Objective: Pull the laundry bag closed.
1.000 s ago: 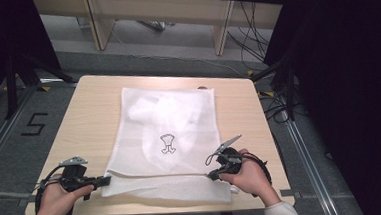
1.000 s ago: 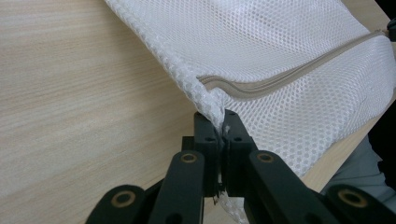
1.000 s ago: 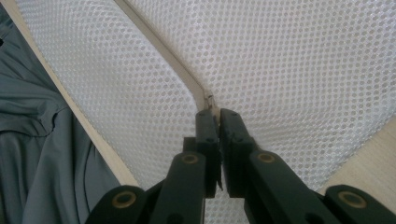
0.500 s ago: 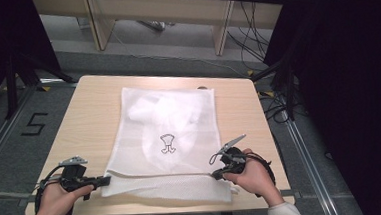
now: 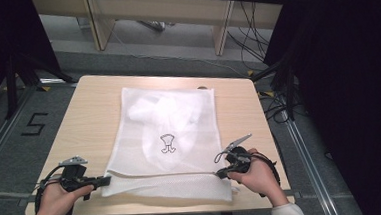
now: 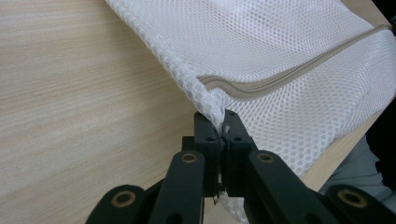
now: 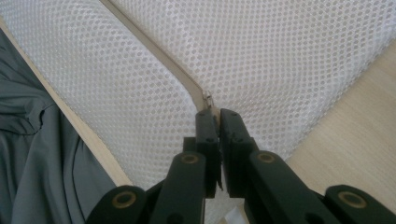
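Two hand-held grippers meet a white mesh bag (image 5: 168, 139) on the desk (image 5: 88, 113) in the high view: left hand-held gripper (image 5: 104, 180) and right hand-held gripper (image 5: 218, 174) at its near corners. Left gripper view: jaws pinching the bag's corner. Right gripper view: jaws pressed together at the zipper pull (image 7: 208, 99).
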